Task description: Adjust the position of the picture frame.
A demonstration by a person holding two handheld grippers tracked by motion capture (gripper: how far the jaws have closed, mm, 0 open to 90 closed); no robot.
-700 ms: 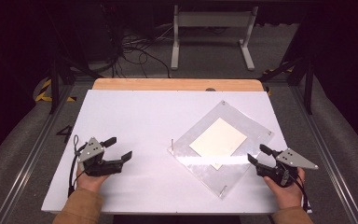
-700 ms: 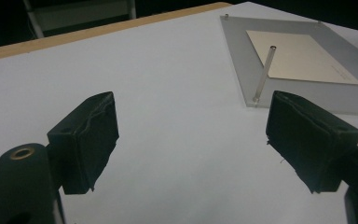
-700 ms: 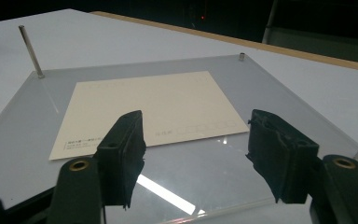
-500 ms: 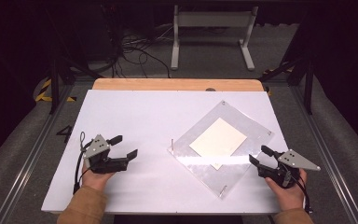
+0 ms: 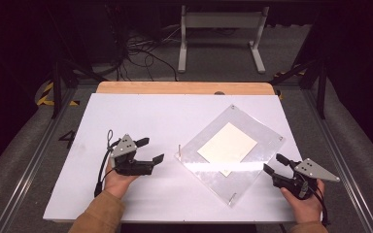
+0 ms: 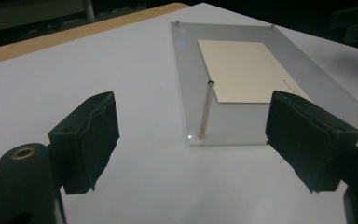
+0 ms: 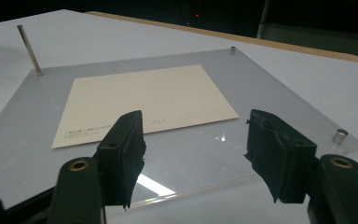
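Observation:
A clear acrylic plate (image 5: 252, 162) lies turned like a diamond on the white table (image 5: 126, 111), with a cream card (image 5: 227, 142) on it. A thin metal pin (image 5: 179, 148) stands upright at its left corner. My left gripper (image 5: 153, 149) is open just left of that corner and points at it. In the left gripper view the pin (image 6: 205, 109) and the card (image 6: 247, 70) lie ahead of the empty left gripper (image 6: 191, 144). My right gripper (image 5: 272, 162) is open at the plate's right edge; the right gripper (image 7: 193, 154) hovers over the plate (image 7: 270, 93), near the card (image 7: 144, 100).
Short studs (image 7: 339, 135) mark the plate's other corners, and a loose pin (image 5: 231, 196) lies at its near corner. A wooden strip (image 5: 175, 87) runs along the table's far edge. A metal stand (image 5: 218, 24) and cables (image 5: 141, 48) sit on the floor beyond.
My left gripper has moved to the right, closer to the plate's left corner. The right gripper has hardly shifted. The plate and card lie as before.

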